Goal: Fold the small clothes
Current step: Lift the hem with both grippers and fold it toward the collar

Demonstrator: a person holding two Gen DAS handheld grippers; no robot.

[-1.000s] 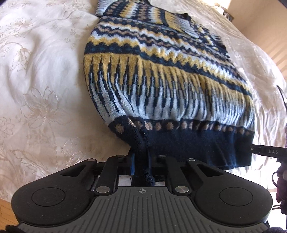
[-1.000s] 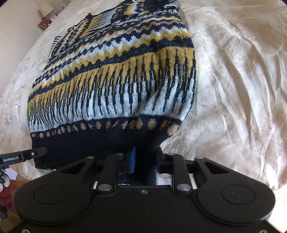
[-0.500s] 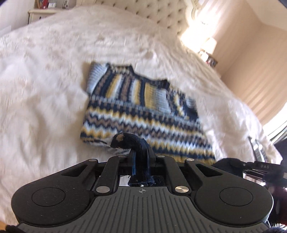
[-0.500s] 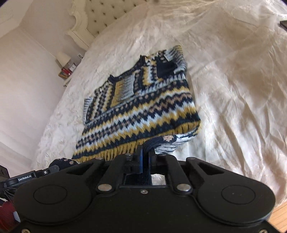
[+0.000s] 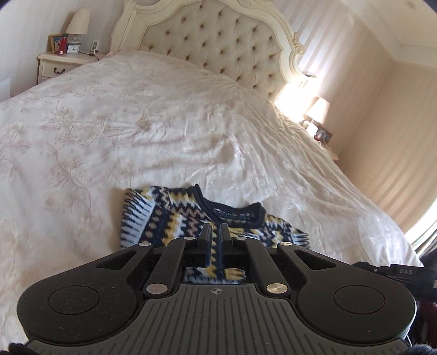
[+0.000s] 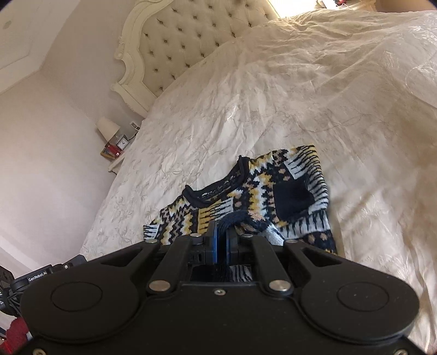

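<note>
Both of your grippers had risen from the bed in the past second, carrying the sweater's (image 6: 275,191) navy hem up and over toward its neckline; a second earlier that hem lay flat at the near edge of the bed, and now the lower body was out of sight beneath your tools. That lift read as the first bottom-to-top fold, well under way but not yet laid down.

Nearest the lens, your right gripper (image 6: 221,232) was pressed together on a bunched ridge of the dark hem, which curled up out of its fingers. Your left gripper (image 5: 214,234) was drawn nearly closed too; patterned knit showed in the narrow gap, though whether the pads pinched it or it merely lay behind them could not be told from that view.

Beyond the fingers, the sweater's shoulders and dark collar (image 5: 232,213) rested flat on the cream bedspread (image 5: 164,131), near the foot of the bed. Farther back stood the tufted headboard (image 5: 215,41), with a nightstand (image 5: 57,64) and lamp (image 5: 78,23) beside it.
</note>
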